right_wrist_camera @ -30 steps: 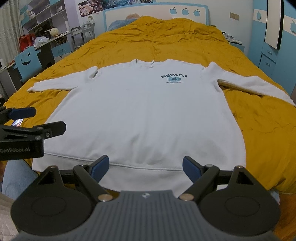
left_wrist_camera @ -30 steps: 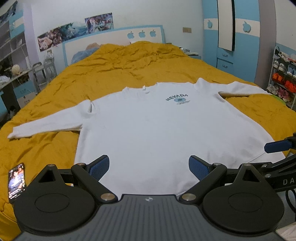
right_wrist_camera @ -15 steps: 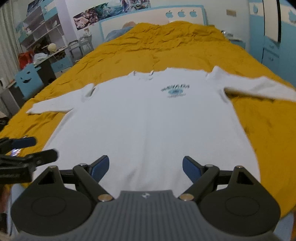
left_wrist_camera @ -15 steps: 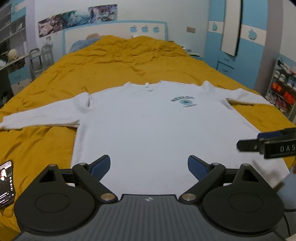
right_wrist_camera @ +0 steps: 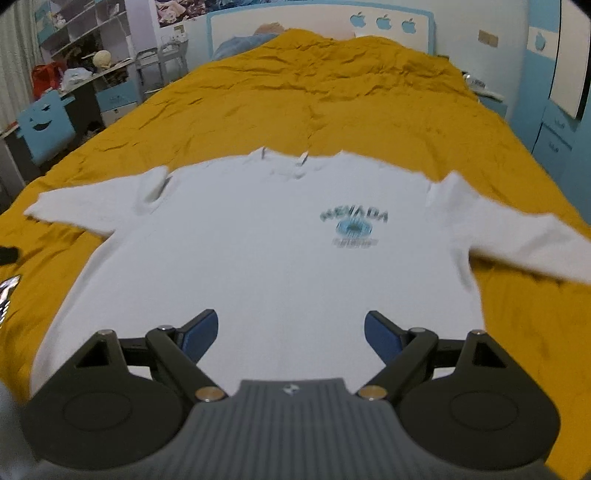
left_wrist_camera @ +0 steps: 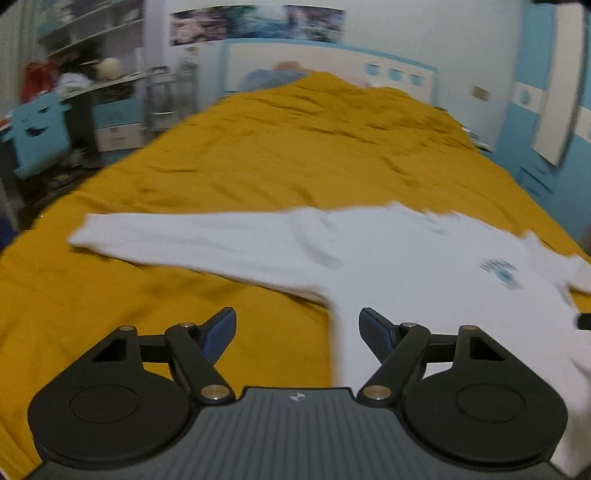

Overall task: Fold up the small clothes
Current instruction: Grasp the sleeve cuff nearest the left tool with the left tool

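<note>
- White sweatshirt [right_wrist_camera: 280, 258] lies flat and face up on the yellow bedspread [right_wrist_camera: 332, 92], spread across the near half of the bed, collar toward the headboard [right_wrist_camera: 321, 22] end.
- Both sleeves are stretched out sideways, one toward the bed's left edge, the other toward its right edge.
- A blue "NEVADA" print [right_wrist_camera: 352, 225] sits on the chest, a little blurred.
- Right gripper [right_wrist_camera: 290, 332] hangs above the sweatshirt's lower body near the bed's near edge, jaws spread wide, nothing between them, blue pads [right_wrist_camera: 197, 334] clear of the cloth.
- Left gripper [left_wrist_camera: 297, 332] is over by the garment's left side, above the line where white cloth meets bare bedspread below the left sleeve [left_wrist_camera: 192, 240].
- Its jaws are closing in but not gripping; no cloth is between them, and the pads press on nothing.
- The left view is smeared with motion blur.
- A phone [right_wrist_camera: 7, 291] lies at the bed's left edge.
- Desk and shelves [right_wrist_camera: 85, 55] stand past the left edge, a blue wardrobe [right_wrist_camera: 554, 110] past the right.
</note>
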Available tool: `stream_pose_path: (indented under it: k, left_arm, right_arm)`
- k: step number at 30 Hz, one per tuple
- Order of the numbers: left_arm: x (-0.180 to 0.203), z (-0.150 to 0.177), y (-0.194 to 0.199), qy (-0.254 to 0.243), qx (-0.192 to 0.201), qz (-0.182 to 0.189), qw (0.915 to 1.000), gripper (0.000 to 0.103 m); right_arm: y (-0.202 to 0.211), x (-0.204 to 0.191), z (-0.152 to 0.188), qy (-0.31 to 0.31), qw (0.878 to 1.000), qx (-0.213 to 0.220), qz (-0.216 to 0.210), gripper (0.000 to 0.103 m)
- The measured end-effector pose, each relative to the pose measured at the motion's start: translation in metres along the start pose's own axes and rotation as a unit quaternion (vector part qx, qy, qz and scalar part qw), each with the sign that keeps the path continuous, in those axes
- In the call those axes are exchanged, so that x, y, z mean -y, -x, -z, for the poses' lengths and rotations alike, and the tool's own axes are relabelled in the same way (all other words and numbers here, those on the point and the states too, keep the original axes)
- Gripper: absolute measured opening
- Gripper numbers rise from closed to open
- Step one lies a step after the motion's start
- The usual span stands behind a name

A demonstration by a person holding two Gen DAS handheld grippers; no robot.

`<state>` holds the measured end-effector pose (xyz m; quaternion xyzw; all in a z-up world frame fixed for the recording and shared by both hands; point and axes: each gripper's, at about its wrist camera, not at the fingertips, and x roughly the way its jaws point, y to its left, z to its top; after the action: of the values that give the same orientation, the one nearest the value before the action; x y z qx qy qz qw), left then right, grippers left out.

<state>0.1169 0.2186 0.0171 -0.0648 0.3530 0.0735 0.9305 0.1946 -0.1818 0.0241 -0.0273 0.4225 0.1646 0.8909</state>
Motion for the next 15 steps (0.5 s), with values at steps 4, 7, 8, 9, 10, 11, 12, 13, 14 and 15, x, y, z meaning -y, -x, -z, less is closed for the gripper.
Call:
stream_pose_path:
  k: [4,7,8,9,10,11,12,13,14,15]
  left_arm:
    - [-0.073,-0.034,-0.017,0.070,-0.001,-0.010,0.9975,0.089]
    - [-0.129,-0.053,-0.035,0.137,0.010,-0.029,0.9901,0.090]
    - [-0.147,-0.058,-0.043,0.158,0.012,-0.034,0.9868,0.091]
    - [-0.163,-0.061,-0.051,0.179,0.013,-0.039,0.9830,0.091]
    - [-0.180,-0.064,-0.059,0.201,0.014,-0.041,0.9786,0.091]
    - [-0.196,-0.066,-0.070,0.222,0.011,-0.039,0.9741,0.091]
    - [-0.210,-0.067,-0.078,0.239,0.007,-0.037,0.9702,0.091]
    - [-0.226,-0.068,-0.088,0.259,0.005,-0.039,0.9650,0.091]
    - [-0.240,-0.067,-0.098,0.281,0.002,-0.044,0.9588,0.091]
    - [-0.253,-0.066,-0.108,0.302,-0.002,-0.048,0.9522,0.091]
  right_arm:
    - [-0.019,0.005,-0.029,-0.018,1.000,0.018,0.010,0.082]
    - [-0.037,0.005,-0.047,-0.033,0.999,0.025,0.015,0.082]
    - [-0.043,0.004,-0.050,-0.035,0.999,0.026,0.017,0.082]
    - [-0.050,0.002,-0.053,-0.035,0.999,0.025,0.020,0.082]
    - [-0.056,0.000,-0.055,-0.034,0.999,0.024,0.021,0.082]
    - [-0.062,-0.002,-0.057,-0.032,0.999,0.022,0.023,0.082]
    - [-0.068,-0.004,-0.058,-0.030,0.999,0.019,0.025,0.082]
    - [-0.074,-0.006,-0.059,-0.029,0.999,0.015,0.025,0.081]
    - [-0.080,-0.009,-0.058,-0.026,0.999,0.012,0.025,0.082]
    - [-0.085,-0.011,-0.058,-0.025,0.999,0.009,0.026,0.081]
